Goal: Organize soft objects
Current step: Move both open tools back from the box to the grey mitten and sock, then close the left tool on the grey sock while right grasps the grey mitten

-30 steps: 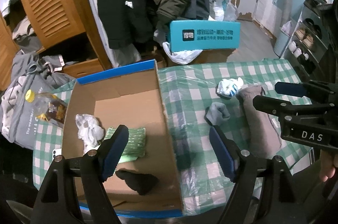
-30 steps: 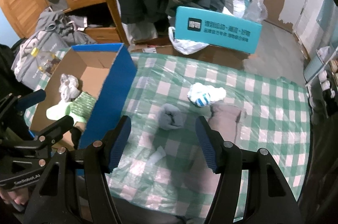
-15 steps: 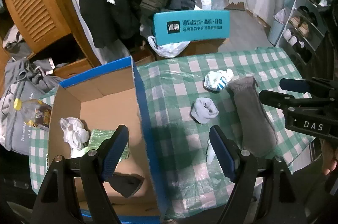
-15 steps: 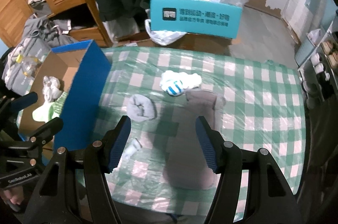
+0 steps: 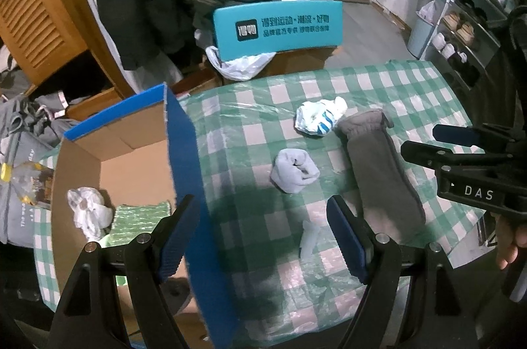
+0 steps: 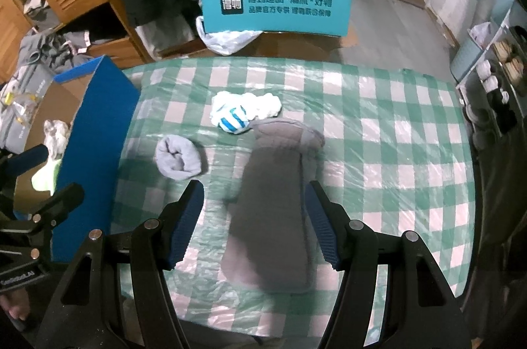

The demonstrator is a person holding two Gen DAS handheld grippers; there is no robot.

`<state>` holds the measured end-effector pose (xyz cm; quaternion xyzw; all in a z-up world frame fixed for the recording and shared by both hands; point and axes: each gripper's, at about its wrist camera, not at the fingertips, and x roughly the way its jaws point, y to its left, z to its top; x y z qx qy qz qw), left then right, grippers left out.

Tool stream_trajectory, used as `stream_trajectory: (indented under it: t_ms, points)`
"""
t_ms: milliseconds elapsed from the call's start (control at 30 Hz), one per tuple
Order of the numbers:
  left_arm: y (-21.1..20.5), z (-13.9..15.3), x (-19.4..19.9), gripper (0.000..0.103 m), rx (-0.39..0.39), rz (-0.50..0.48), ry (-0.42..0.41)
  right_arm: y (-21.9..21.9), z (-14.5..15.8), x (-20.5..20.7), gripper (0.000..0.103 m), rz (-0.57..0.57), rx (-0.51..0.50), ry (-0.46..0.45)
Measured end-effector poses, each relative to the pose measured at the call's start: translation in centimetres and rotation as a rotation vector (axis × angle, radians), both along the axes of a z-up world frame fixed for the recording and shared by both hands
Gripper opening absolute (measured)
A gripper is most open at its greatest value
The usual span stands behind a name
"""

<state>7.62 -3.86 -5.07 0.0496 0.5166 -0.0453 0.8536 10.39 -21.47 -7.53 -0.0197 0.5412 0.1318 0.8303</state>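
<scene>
Both grippers, left [image 5: 263,237] & right [image 6: 253,217], spread apart w/ nothing held; long grey sock [image 6: 273,204] prob flops over box [image 5: 181,158] wall if pinched at one end.

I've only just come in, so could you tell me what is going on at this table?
A person with a gripper in each hand is sorting soft items into the cardboard box. The box holds a white bundle and a green cloth. On the checked tablecloth lie a rolled grey sock, a white-and-blue sock bundle and a long grey sock. The right gripper is open over the long grey sock; the left gripper is open and empty.
</scene>
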Motion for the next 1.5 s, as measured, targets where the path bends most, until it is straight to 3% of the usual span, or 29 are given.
stream_trajectory:
  t_ms: [867, 1500]
  points:
    - [-1.7, -6.0, 4.7, 0.080, -0.085, -0.021, 0.156, -2.4, -7.0, 3.5, 0.063, -0.051, 0.019, 0.165]
    - [-2.0, -10.1, 7.5, 0.081, -0.098, -0.004, 0.239, -1.7, -10.9, 5.7, 0.065, -0.047, 0.015, 0.240]
